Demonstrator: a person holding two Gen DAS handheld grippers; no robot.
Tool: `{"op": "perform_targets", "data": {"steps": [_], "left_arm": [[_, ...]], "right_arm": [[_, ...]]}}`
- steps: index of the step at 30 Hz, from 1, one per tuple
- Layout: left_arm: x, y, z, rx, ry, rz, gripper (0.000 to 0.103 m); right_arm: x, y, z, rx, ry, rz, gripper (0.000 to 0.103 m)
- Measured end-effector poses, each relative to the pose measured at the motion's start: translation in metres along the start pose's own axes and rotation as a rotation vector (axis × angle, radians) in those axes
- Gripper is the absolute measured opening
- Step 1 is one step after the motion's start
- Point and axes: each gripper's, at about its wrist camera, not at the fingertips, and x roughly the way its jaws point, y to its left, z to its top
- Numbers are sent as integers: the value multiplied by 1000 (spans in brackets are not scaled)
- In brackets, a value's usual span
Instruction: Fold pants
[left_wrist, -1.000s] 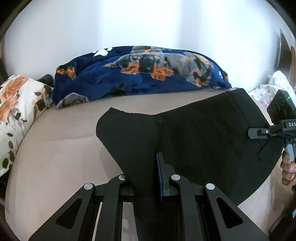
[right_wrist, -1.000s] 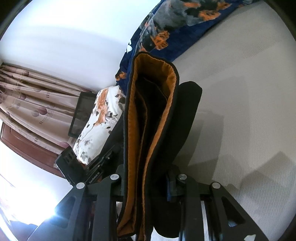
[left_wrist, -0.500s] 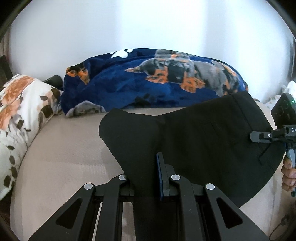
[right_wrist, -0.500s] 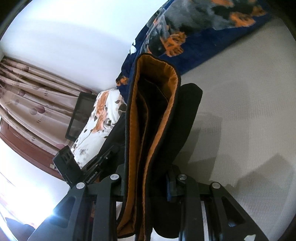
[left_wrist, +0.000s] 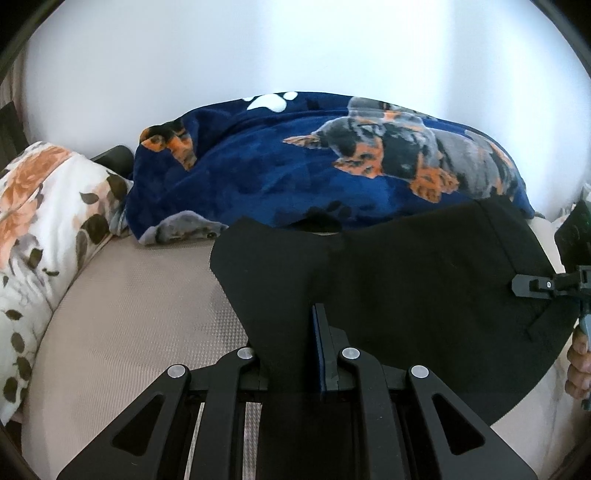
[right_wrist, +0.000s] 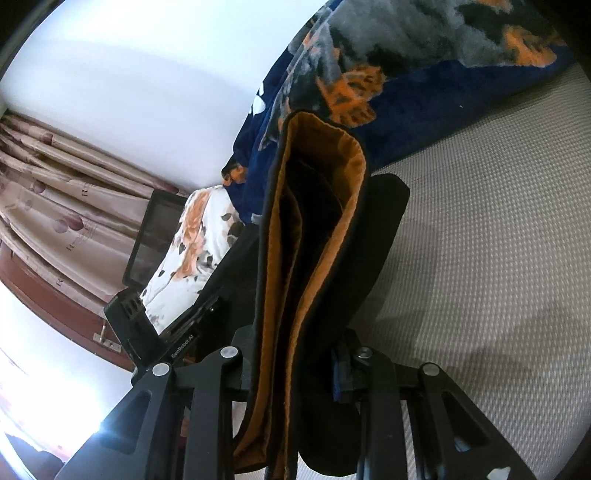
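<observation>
Above the bed (left_wrist: 122, 332), black pants (left_wrist: 406, 280) hang stretched between left tongs (left_wrist: 291, 332) and right tongs (right_wrist: 299, 354), both clamped on fabric, orange-lined waistband (right_wrist: 317, 221) bunched; likely kept taut for laying flat.

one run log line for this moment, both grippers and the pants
left gripper: shut on black pants | right gripper: shut on waistband | pants: held up over bed

Right gripper (right_wrist: 295, 363) clamping black pants (right_wrist: 325, 258), orange lining showing, beige bed (right_wrist: 480, 258)
</observation>
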Motion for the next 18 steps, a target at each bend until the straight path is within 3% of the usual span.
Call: {"op": "perform_targets", "data": {"steps": [6, 12, 18], "left_arm": [[21, 8, -9, -5, 19, 27, 16], [28, 14, -16, -21, 32, 26, 19], [35, 23, -19, -73, 63, 24, 38]], "right_arm": [[6, -12, 4, 17, -9, -13, 25], [11, -15, 3, -20, -6, -107, 24], [15, -15, -1, -53, -10, -183, 24]]}}
